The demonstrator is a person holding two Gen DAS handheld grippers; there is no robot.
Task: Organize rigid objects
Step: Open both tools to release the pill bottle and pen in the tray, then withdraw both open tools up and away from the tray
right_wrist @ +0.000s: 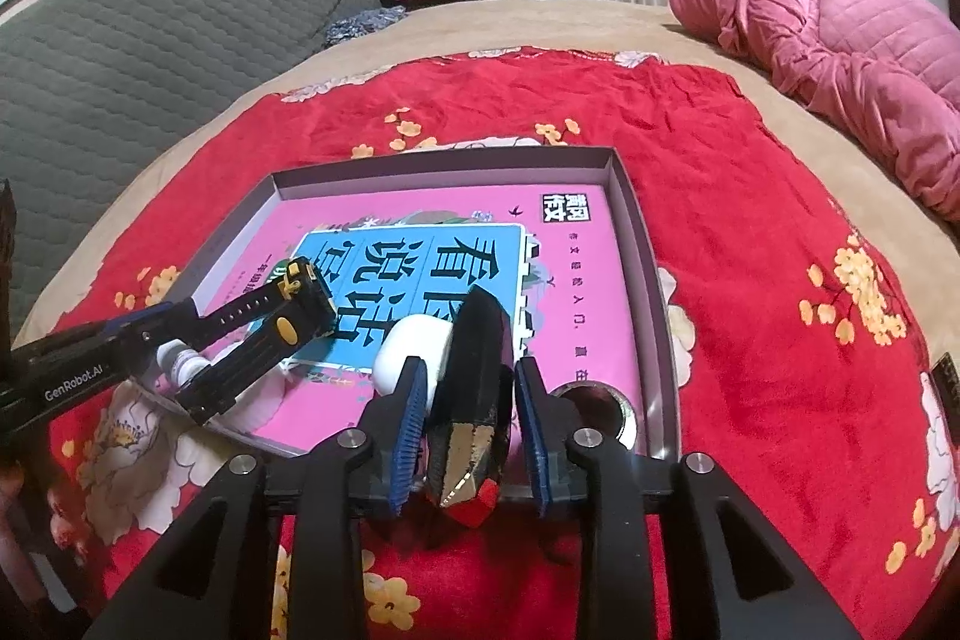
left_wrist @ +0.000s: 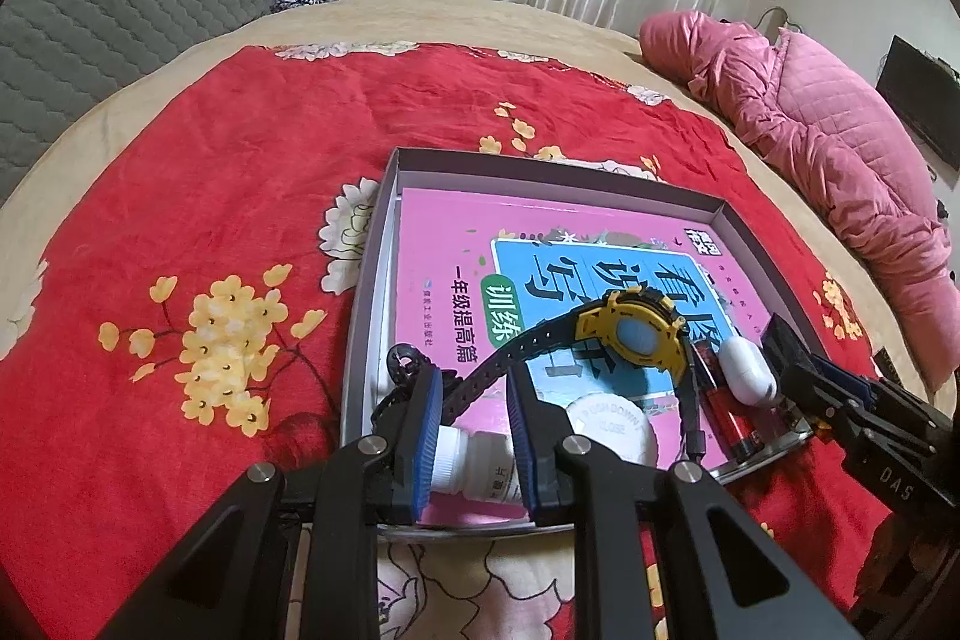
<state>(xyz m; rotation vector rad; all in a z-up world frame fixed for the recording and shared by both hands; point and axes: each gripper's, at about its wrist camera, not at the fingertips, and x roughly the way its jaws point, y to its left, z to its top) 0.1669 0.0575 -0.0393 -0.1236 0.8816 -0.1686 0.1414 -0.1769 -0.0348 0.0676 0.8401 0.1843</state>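
the left gripper [left_wrist: 474,424] clamps the small white plastic bottle [left_wrist: 474,466] at the grey cardboard tray's [left_wrist: 384,244] near edge; the right gripper [right_wrist: 465,418], jaws parted, straddles a black-and-red battery [right_wrist: 471,400] untouched.

Inside the matt cardboard tray [left_wrist: 384,220] lies a glossy pink paper book [left_wrist: 444,244]. On the book rest a smooth white plastic bottle [left_wrist: 480,466] and a rubbery-strapped yellow plastic watch [left_wrist: 636,340]. Under the tray spreads a plush red cloth blanket [left_wrist: 240,148].

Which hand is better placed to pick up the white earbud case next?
Right. The right gripper is open, with the earbud case beside its fingertips; the left gripper is closed on the white bottle.
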